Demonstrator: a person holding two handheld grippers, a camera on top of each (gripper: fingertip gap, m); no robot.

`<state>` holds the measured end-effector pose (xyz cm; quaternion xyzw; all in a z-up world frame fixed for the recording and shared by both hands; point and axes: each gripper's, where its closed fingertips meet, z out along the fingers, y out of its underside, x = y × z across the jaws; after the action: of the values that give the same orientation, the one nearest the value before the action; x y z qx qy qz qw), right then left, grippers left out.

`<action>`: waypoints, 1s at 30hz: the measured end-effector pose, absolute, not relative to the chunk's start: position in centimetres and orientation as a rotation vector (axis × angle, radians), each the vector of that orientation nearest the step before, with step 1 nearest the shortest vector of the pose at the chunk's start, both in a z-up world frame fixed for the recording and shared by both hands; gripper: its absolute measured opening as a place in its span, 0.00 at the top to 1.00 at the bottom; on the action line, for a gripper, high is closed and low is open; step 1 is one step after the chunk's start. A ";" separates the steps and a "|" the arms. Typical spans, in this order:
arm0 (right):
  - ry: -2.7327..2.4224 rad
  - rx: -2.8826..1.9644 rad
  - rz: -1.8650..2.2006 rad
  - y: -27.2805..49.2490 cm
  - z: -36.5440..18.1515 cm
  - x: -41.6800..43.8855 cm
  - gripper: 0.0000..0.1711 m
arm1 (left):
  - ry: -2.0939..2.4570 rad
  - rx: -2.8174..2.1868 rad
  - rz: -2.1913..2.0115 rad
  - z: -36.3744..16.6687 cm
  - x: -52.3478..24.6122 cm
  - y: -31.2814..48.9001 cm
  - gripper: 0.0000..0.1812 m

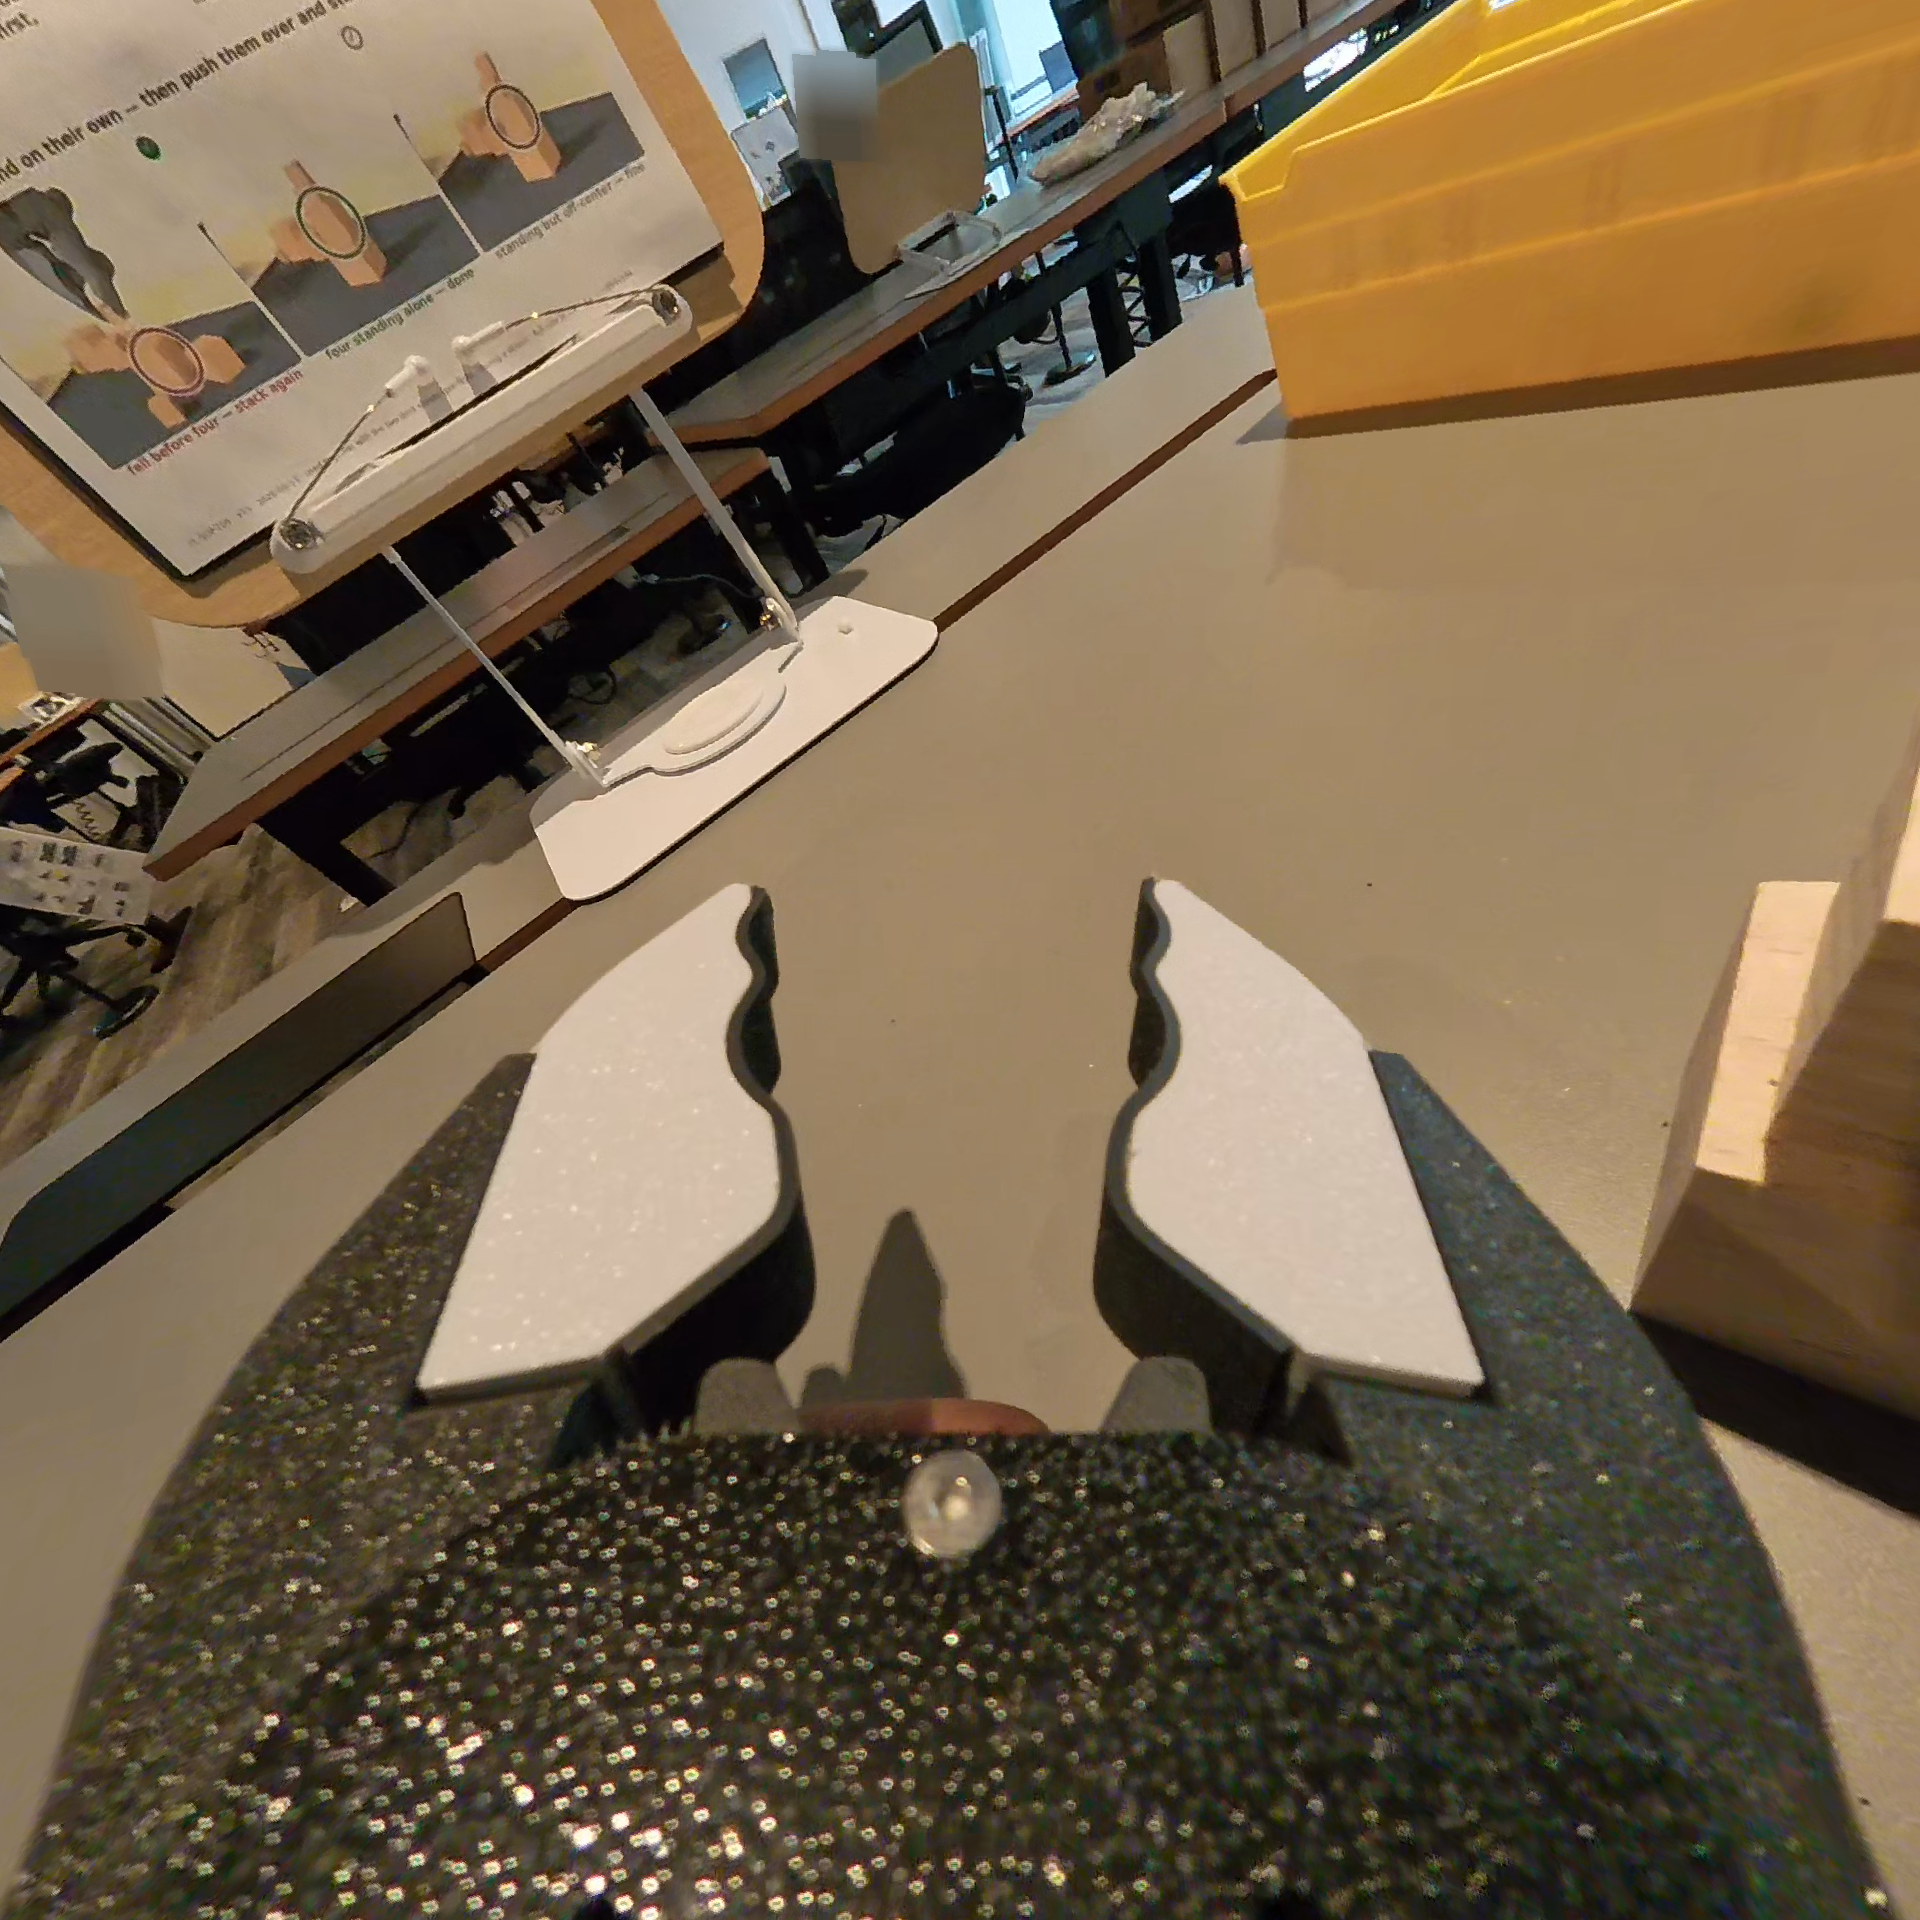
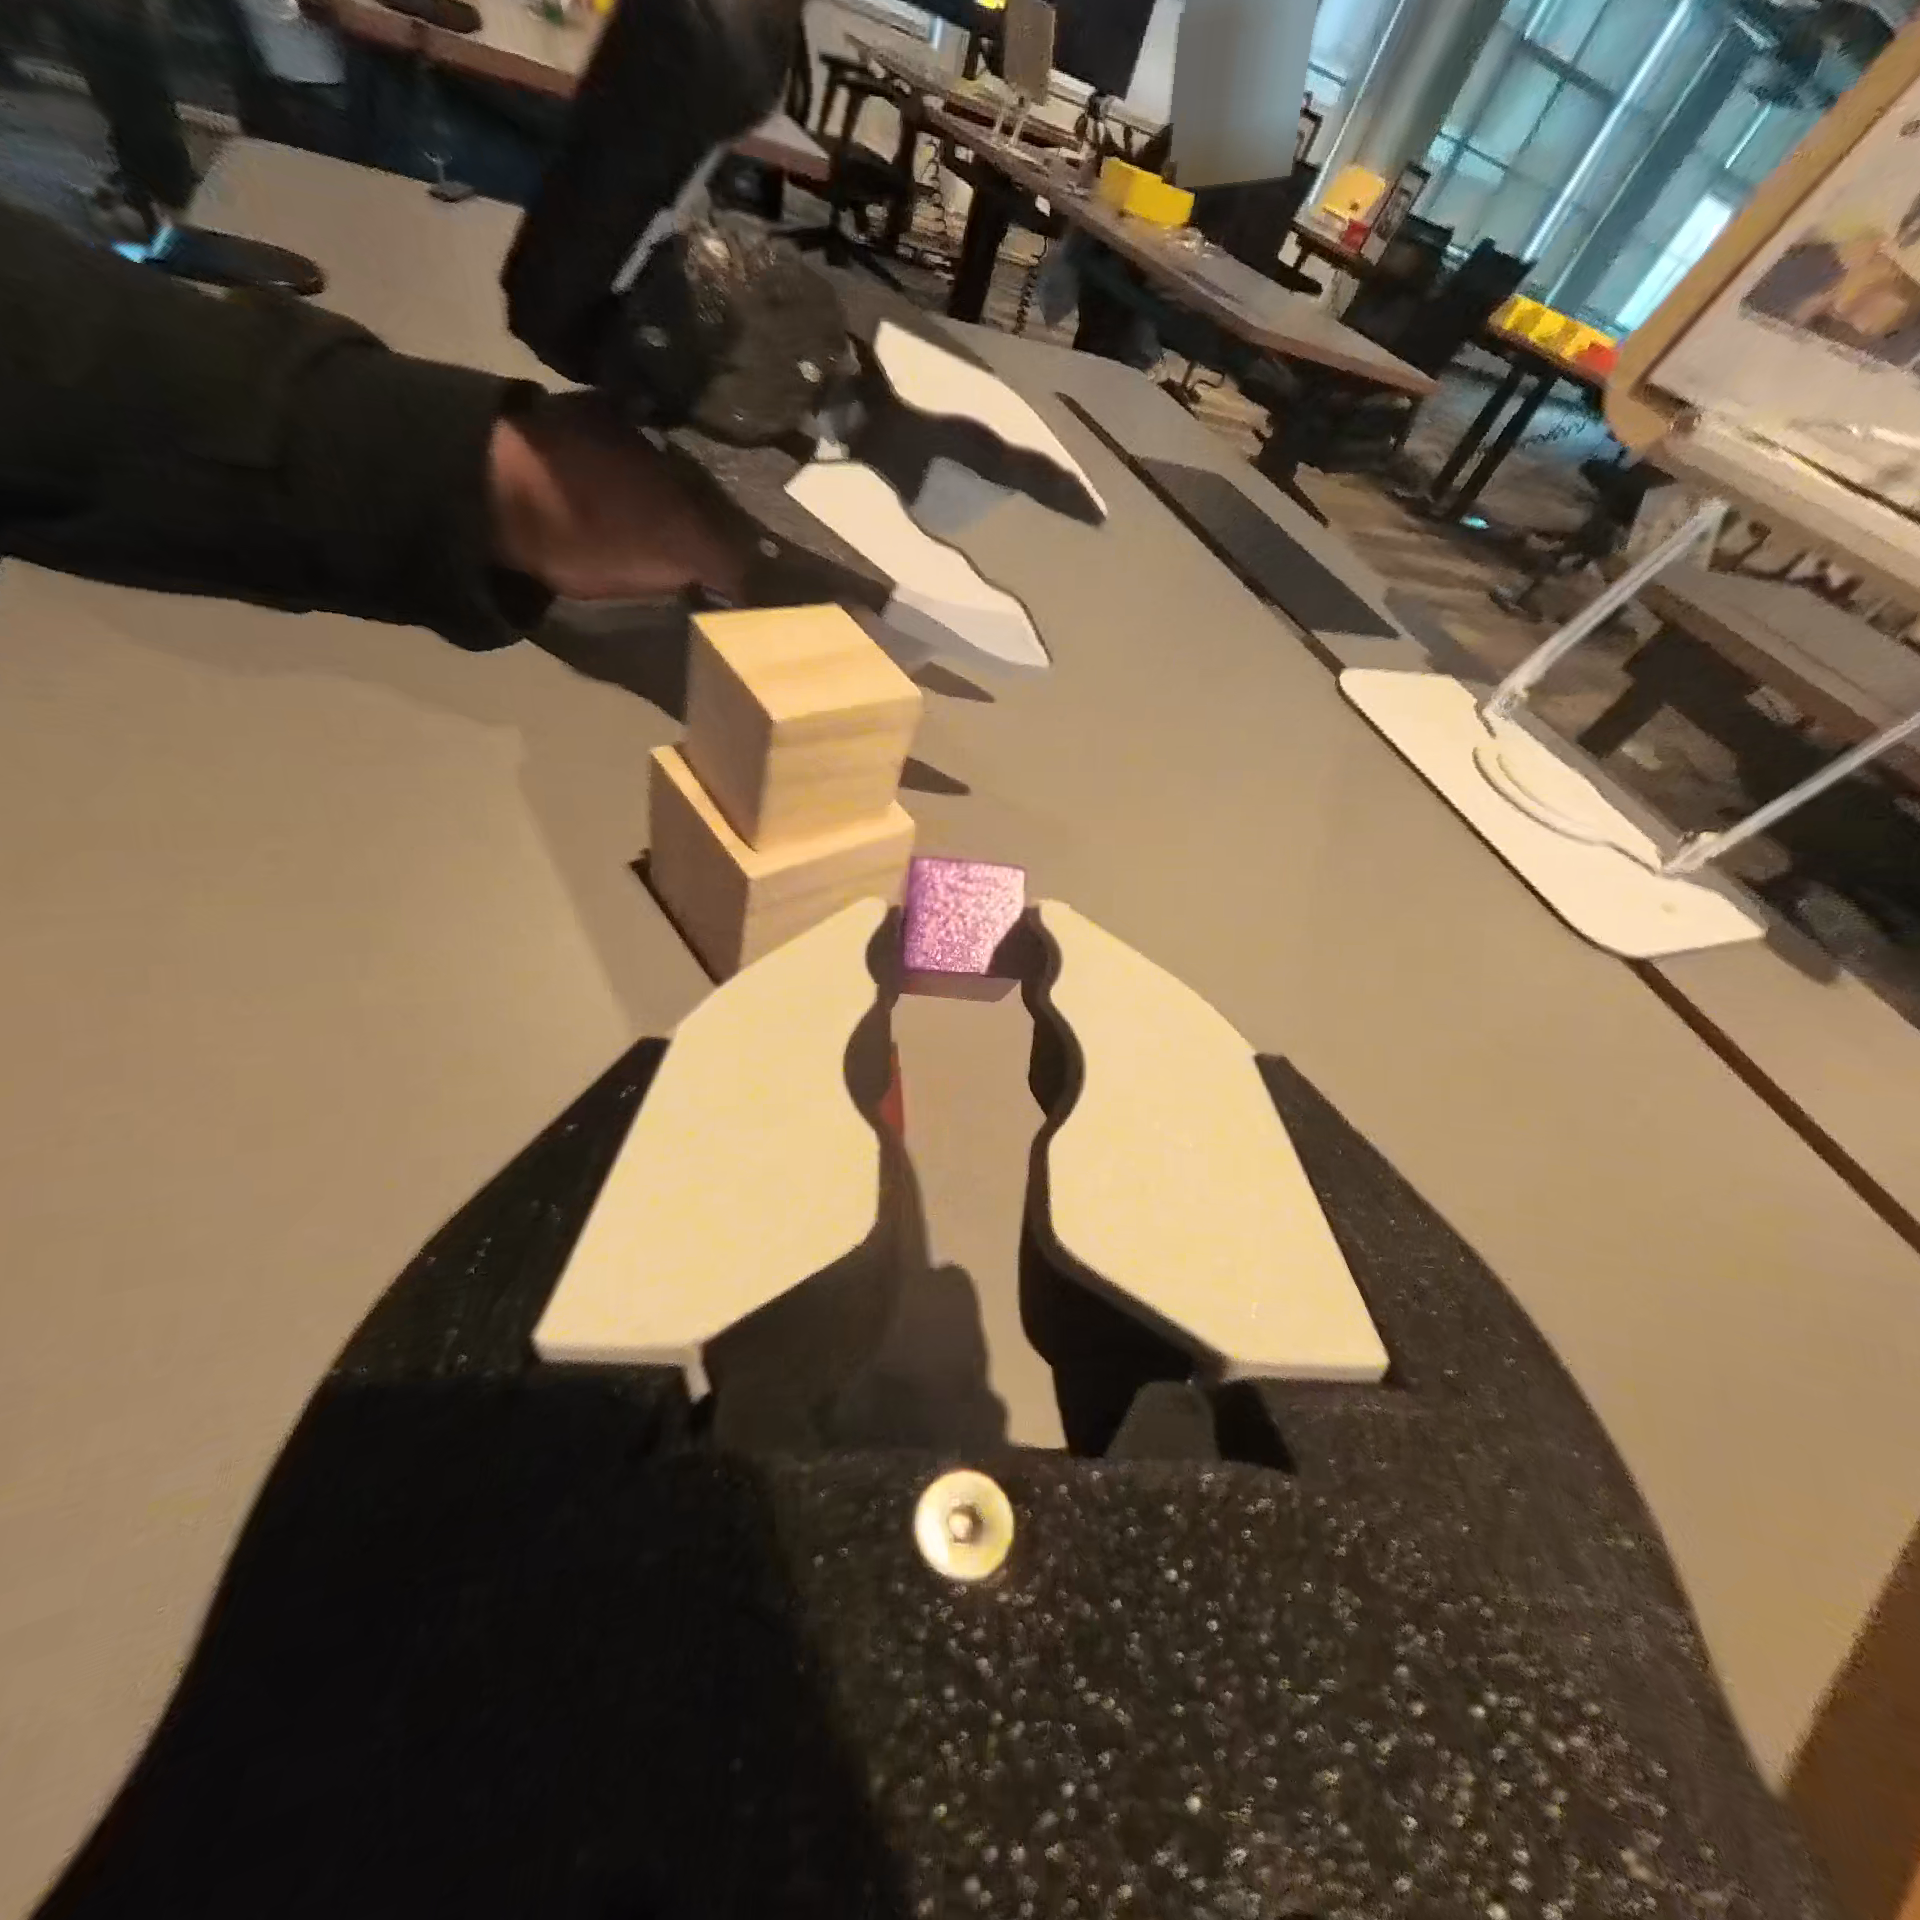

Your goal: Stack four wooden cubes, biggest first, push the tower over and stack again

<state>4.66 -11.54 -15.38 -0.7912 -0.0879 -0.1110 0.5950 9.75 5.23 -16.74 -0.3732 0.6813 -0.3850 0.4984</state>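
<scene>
Two pale wooden cubes stand stacked on the grey table: a large cube (image 2: 727,883) with a medium cube (image 2: 800,727) on top. My right gripper (image 2: 961,925) is shut on a small cube (image 2: 958,920) with a purple glittery top face, just right of the stack's lower cube. My left gripper (image 1: 951,904) is open and empty, low over the table. The stack shows at the right edge of its view, large cube (image 1: 1766,1195) below and medium cube (image 1: 1881,883) above. In the right wrist view the left gripper (image 2: 1060,571) sits behind the stack, held by a hand (image 2: 592,509).
A white stand (image 1: 727,717) holding an instruction board (image 1: 312,208) stands at the table's far edge; its base also shows in the right wrist view (image 2: 1538,831). Yellow bins (image 1: 1558,208) sit at the far right. Other desks and chairs lie beyond the table (image 1: 1351,675).
</scene>
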 end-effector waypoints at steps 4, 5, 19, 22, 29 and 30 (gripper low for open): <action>-0.181 -1.859 -0.180 -11.7 -17.3 5.5 0.87 | 1.649 -0.907 -0.930 -16.8 9.7 5.3 0.64; -0.187 -1.853 -0.145 -11.7 -17.3 5.5 0.87 | 1.650 -0.908 -0.930 -16.8 9.7 5.3 0.64; -0.299 -2.000 -0.046 -10.8 -19.5 4.3 0.88 | 1.660 -0.898 -0.917 -16.9 9.7 5.2 0.64; -0.300 -2.021 -0.050 -11.0 -19.7 4.0 0.88 | 1.662 -0.899 -0.914 -17.0 9.7 5.2 0.64; -0.303 -2.026 -0.056 -11.5 -19.5 3.9 0.88 | 1.673 -0.887 -0.901 -17.1 9.7 5.0 0.64; -0.306 -2.028 -0.056 -11.4 -19.5 3.8 0.88 | 1.675 -0.886 -0.899 -17.1 9.7 5.0 0.64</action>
<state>3.81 -11.43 -19.49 -0.8452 -0.1277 -0.0234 0.5185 9.74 5.03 -17.13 -0.3664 0.6921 -0.3715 0.4988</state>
